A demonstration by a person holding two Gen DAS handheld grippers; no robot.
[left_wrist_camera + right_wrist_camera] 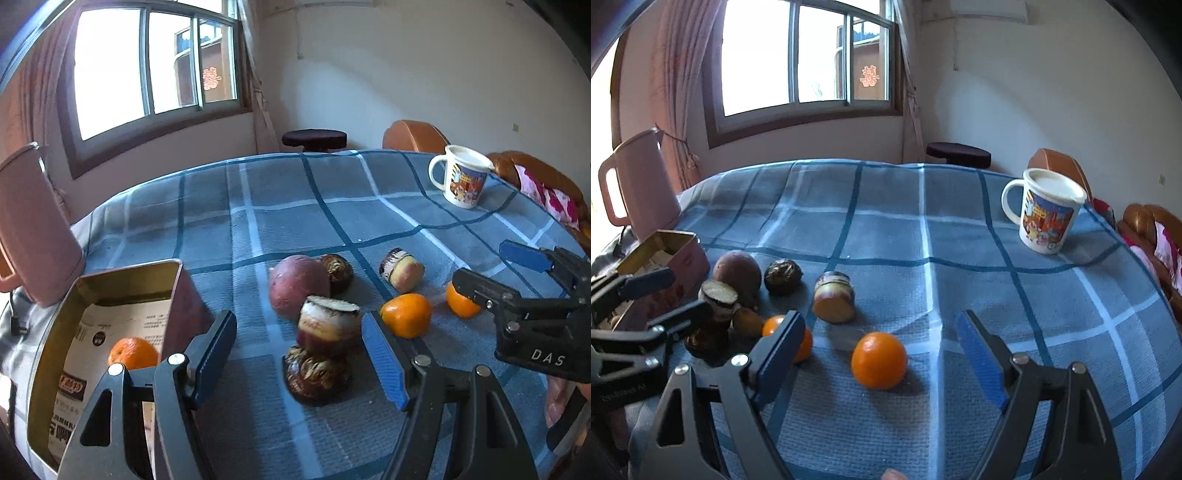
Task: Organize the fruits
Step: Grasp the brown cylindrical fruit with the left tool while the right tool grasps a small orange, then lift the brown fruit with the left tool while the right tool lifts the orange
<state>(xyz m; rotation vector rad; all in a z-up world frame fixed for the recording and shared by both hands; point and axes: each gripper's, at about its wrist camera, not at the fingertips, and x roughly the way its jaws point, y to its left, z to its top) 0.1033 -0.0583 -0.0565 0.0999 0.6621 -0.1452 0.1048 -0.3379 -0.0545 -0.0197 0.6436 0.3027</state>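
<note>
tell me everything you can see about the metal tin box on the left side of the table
The tin box is rectangular, pinkish outside and gold-coloured metal inside, and no lid is on it. It stands upright on the blue checked tablecloth, next to the pink jug. A printed paper sheet lines its bottom, and one orange lies on that sheet. In the left wrist view the left gripper shows open beside it, one finger overlapping its wall; whether they touch cannot be told.
</note>
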